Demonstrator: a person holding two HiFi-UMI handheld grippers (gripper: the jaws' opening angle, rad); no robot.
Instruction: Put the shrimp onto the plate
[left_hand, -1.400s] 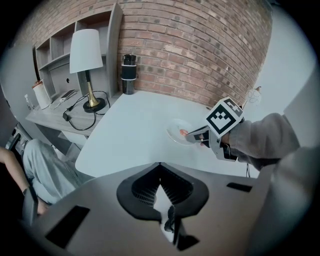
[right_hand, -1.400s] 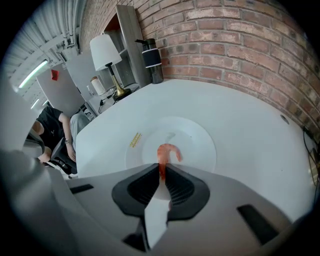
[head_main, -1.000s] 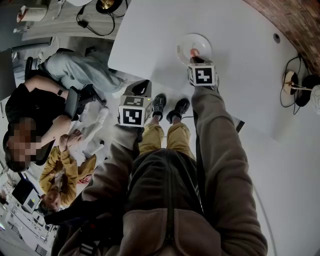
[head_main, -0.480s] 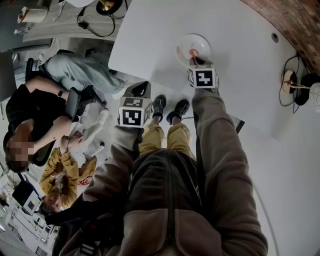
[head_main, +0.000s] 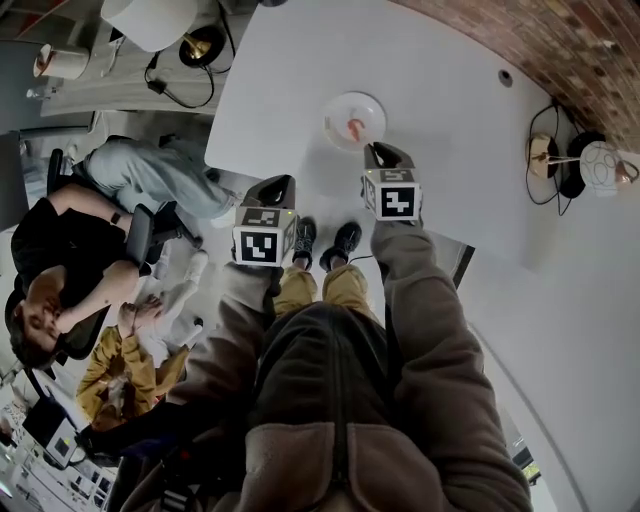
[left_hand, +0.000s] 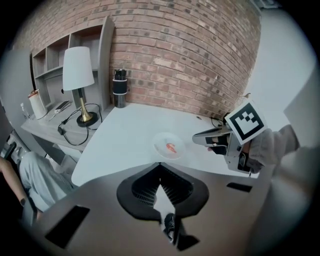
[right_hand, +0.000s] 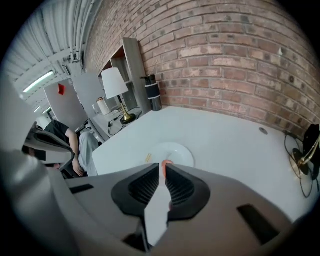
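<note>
In the head view the white table (head_main: 290, 90) is open to the left, above and right of the plate (head_main: 343, 107). The right gripper (head_main: 376, 150) sits just beside its lower right rim. A lamp (head_main: 150, 20) stands upper left, cables (head_main: 545, 150) far right.

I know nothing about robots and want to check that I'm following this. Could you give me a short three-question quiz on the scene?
1. True or false: the small orange shrimp lies on the round white plate.
2. Which is nearer the plate? A) the left hand-held gripper B) the right hand-held gripper C) the lamp
3. Fill in: the plate stands on a white ____.
Key: 1 true; 2 B; 3 table.
</note>
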